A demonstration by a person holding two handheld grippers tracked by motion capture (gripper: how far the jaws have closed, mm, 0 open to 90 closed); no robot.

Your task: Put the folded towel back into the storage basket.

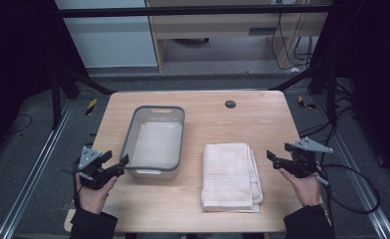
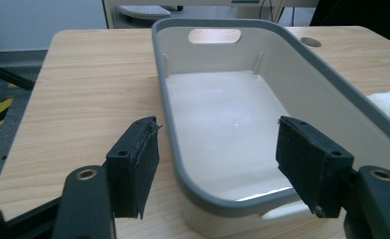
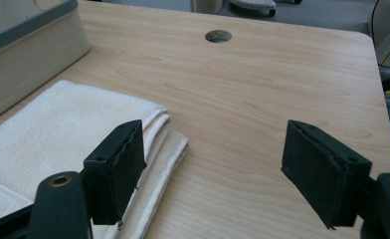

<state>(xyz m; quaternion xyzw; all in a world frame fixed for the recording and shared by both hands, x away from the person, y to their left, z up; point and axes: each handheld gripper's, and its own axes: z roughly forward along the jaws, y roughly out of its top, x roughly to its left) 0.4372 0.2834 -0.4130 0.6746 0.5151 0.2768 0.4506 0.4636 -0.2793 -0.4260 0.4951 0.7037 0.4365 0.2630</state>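
Black padded jaws of the left gripper [image 2: 218,174] are standing spread with nothing between the pads, hanging over the near end of the grey-rimmed bin [image 2: 327,84], which is sitting empty on the wooden table [image 1: 252,119]. Off to the right, the right gripper [image 3: 213,174] is also holding its jaws wide apart and bare, hovering just beside the folded white towel [image 3: 58,129]. That towel is lying flat on the table just beside the bin. No readable writing or label is showing on the bin, towel or grippers.
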